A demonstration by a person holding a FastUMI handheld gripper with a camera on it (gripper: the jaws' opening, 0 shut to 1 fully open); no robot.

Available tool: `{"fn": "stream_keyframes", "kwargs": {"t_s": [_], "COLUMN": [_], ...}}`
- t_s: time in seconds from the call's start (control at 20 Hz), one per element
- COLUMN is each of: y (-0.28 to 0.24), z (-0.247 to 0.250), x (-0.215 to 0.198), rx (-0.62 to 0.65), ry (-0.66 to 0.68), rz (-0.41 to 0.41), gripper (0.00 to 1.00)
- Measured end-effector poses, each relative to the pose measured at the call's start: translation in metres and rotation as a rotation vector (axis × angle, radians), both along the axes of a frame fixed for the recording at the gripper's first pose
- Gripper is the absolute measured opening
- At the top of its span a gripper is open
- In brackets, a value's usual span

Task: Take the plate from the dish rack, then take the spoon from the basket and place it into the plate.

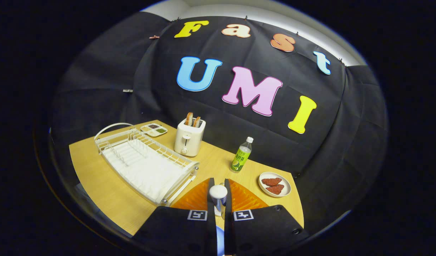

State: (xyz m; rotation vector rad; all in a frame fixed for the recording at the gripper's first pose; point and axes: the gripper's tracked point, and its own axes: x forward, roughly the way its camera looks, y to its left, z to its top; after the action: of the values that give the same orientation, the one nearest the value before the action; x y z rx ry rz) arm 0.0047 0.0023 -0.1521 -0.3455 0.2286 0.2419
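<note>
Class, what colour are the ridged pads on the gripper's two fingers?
Orange, seen in the gripper view: pads closed on a white-ended handle.

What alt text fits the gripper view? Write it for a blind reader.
The hand-held gripper is closed on a white spoon handle over a wooden table. Beyond it sit a white dish rack, a toaster with bread, a green bottle and a plate of food.

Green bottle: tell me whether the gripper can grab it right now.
Probably not yet: the gripper has its jaws shut on a white-ended handle. The green bottle stands just beyond, with bare table between.
</note>
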Motion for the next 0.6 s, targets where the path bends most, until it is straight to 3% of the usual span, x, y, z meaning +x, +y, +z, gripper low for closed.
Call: {"fn": "stream_keyframes", "kwargs": {"t_s": [0.3, 0.6], "y": [0.0, -0.006], "z": [-0.072, -0.119], "x": [-0.024, -0.024], "rx": [-0.105, -0.041], "ry": [0.036, 0.17], "rz": [-0.017, -0.091], "gripper": [0.12, 0.15]}}
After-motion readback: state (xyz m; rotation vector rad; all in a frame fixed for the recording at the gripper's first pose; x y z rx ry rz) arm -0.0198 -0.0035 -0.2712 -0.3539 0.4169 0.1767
